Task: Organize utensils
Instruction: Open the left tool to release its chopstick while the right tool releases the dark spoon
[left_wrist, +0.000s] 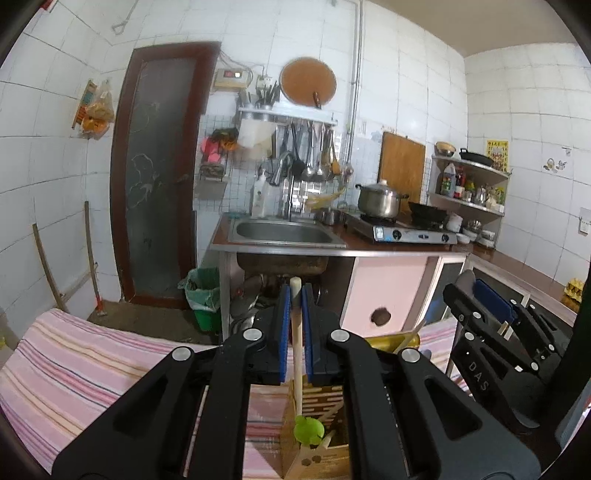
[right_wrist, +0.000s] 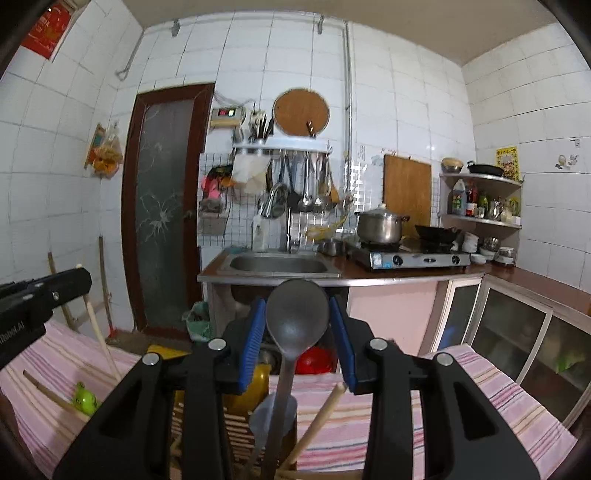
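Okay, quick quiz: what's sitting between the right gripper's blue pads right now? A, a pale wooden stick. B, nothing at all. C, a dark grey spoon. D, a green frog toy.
C: in the right wrist view the dark grey spoon stands with its bowl between the blue pads of the right gripper.

Left gripper (left_wrist: 295, 295) is pointing slightly below level, its blue pads (left_wrist: 283, 332) standing close together on either side of a thin pale wooden stick (left_wrist: 296, 332). Right gripper (right_wrist: 297, 314) is pointing near level, jaws part-way apart and pinching the bowl of a dark grey spoon (right_wrist: 295, 317). Right gripper is sitting just right of the left one, fingers roughly parallel.
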